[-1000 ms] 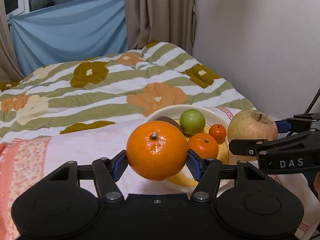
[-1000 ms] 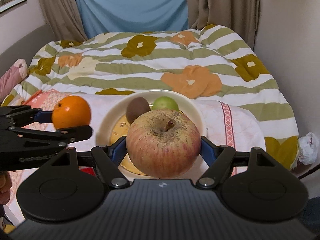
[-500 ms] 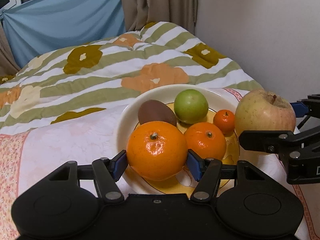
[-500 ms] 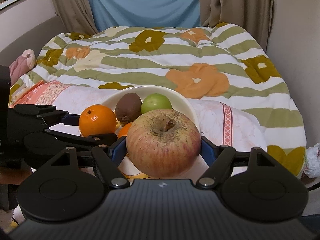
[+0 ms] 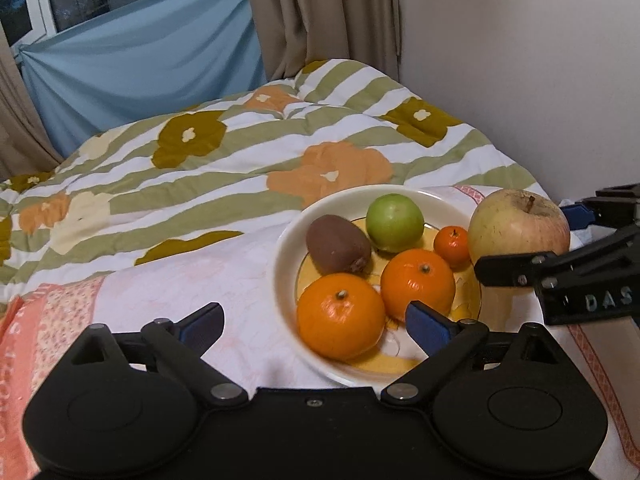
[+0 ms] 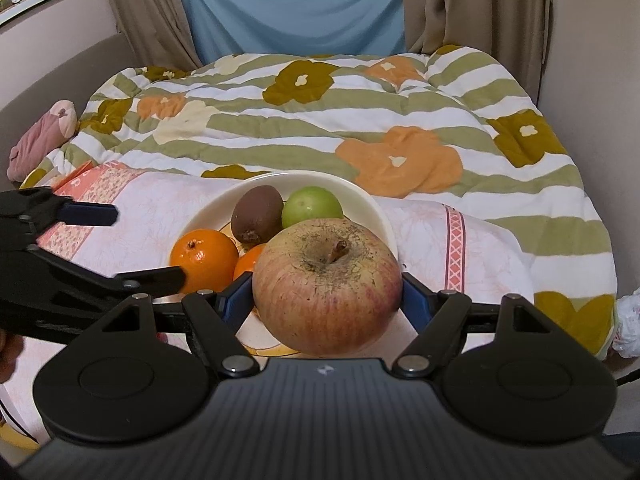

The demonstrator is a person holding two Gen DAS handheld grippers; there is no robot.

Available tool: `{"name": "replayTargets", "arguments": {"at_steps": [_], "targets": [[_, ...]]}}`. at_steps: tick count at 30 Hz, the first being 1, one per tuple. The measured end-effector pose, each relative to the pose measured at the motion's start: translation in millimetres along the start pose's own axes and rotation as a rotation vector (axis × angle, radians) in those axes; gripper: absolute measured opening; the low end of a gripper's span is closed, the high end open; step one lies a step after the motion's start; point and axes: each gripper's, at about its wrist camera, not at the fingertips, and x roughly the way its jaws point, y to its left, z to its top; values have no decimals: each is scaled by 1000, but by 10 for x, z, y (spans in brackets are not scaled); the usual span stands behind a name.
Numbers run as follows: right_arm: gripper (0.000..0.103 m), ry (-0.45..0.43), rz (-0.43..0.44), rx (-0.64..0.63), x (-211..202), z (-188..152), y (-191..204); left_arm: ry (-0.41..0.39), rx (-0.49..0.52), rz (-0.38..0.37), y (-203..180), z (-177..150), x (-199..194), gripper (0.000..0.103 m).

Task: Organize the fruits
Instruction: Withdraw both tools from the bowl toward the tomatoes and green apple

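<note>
A cream plate (image 5: pixel 285 254) (image 6: pixel 374 210) on the bed holds a brown kiwi (image 5: pixel 336 244) (image 6: pixel 258 212), a green fruit (image 5: pixel 394 222) (image 6: pixel 312 208), a tiny tangerine (image 5: pixel 452 246), a medium orange (image 5: pixel 418 284) (image 6: pixel 248 266) and a large orange (image 5: pixel 340 316) (image 6: pixel 204 256). The large orange rests at the plate's near rim. My left gripper (image 5: pixel 314 322) (image 6: pixel 150 245) straddles it, jaws opening, pads clear of the fruit. My right gripper (image 6: pixel 326 300) (image 5: pixel 524 242) is shut on a big reddish-yellow apple (image 6: pixel 326 284) (image 5: pixel 518 232), held just above the plate's right side.
The plate sits on a pink-and-white cloth (image 5: pixel 180 280) laid over a flowered striped quilt (image 6: pixel 360 120). A wall (image 5: pixel 520 60) runs close on the right. A pink soft toy (image 6: pixel 40 140) lies far left and a crumpled white bag (image 6: pixel 628 328) at the bed's right edge.
The left gripper brought the large orange over the plate, then opened and let it go onto the near rim. The right gripper kept the apple and drew nearer the plate.
</note>
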Motion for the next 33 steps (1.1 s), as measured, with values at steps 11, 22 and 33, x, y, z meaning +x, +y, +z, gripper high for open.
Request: {"name": "replayTargets", "arguments": {"at_steps": [11, 22, 33], "targets": [[91, 0, 5, -39, 139, -14, -25, 5, -45, 44, 52, -141, -184, 99], [92, -36, 48, -48, 204, -23, -60, 6, -82, 73, 80, -241, -296, 99], [103, -68, -1, -79, 73, -27, 45, 23, -96, 89, 98, -377, -421, 99]]}}
